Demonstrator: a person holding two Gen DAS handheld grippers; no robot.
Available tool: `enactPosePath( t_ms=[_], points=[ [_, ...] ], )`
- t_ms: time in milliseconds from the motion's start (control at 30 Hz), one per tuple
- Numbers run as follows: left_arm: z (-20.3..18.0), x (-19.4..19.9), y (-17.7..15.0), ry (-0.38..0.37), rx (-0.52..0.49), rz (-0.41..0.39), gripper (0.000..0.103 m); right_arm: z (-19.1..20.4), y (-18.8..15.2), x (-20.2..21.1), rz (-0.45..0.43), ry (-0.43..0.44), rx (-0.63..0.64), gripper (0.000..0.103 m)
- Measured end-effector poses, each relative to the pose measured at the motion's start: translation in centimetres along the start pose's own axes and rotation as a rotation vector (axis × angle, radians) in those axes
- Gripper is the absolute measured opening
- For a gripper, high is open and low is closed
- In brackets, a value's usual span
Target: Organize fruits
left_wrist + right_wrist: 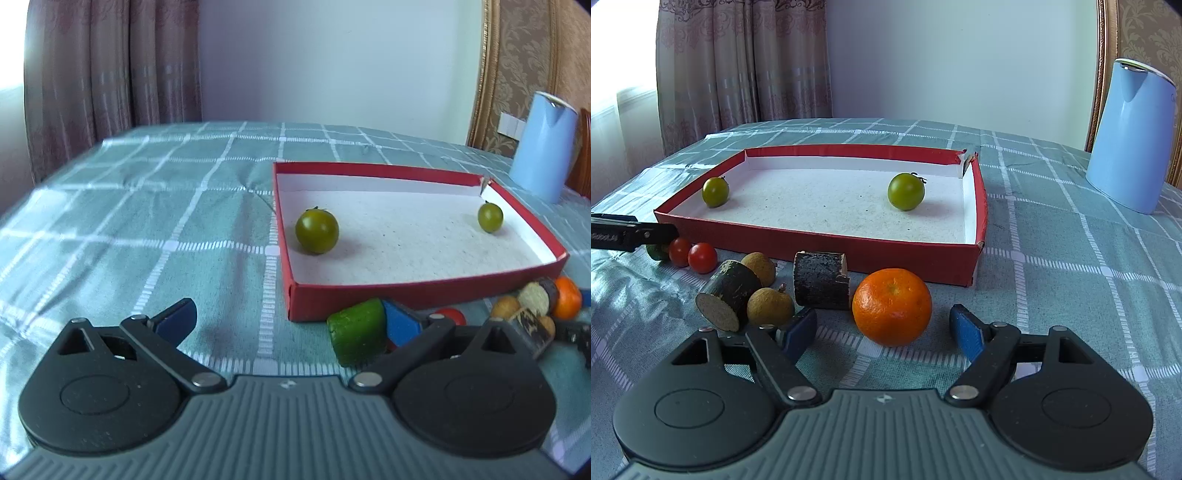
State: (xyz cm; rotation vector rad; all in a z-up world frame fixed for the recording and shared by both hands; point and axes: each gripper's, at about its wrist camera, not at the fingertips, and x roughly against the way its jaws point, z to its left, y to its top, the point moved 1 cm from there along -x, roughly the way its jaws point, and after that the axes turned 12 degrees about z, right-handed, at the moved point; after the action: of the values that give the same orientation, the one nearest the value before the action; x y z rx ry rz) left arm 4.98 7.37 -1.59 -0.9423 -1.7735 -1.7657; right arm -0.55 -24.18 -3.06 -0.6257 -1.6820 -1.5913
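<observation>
Item: right tool [884,326], jaws spread wide, blue pads either side of the round orange mandarin [892,307] and not pressing on it; nothing held. The mandarin sits on the desk with the teal checked cloth [1071,258], just in front of the shallow red cardboard tray with white lining [827,242].

Step judged in hand: taking the mandarin for the tray. Advice: centre both pads on its widest girth before closing, close gently as the peel likely gives, and lift clear of the tray's near wall.

Item: left tool [291,317], jaws wide apart, empty; the cut green cucumber piece [356,332] lies against its right pad.

In the tray: two green cherry tomatoes [906,192], [715,192], well apart, leaving open floor between.

Near the mandarin: dark bark-covered wooden block [822,280], close on its left, liable to be nudged by the left pad; dark cylinder with pale cut face [728,293]; two tan longans [771,306]; two red cherry tomatoes [702,257].

Aside: pale blue kettle [1126,144], well clear.
</observation>
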Motion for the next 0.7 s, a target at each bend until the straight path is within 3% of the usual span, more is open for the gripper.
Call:
enactPosePath(
  t_ms=[100,700],
  points=[
    [0.82,-0.51,0.28,-0.042,0.046,0.023,0.103,0.00,0.00,0.01,0.000,0.000,0.000,0.079],
    [0.81,-0.56,0.12,-0.045,0.047,0.018,0.103,0.10,-0.03,-0.02,0.001,0.000,0.002,0.080]
  ],
)
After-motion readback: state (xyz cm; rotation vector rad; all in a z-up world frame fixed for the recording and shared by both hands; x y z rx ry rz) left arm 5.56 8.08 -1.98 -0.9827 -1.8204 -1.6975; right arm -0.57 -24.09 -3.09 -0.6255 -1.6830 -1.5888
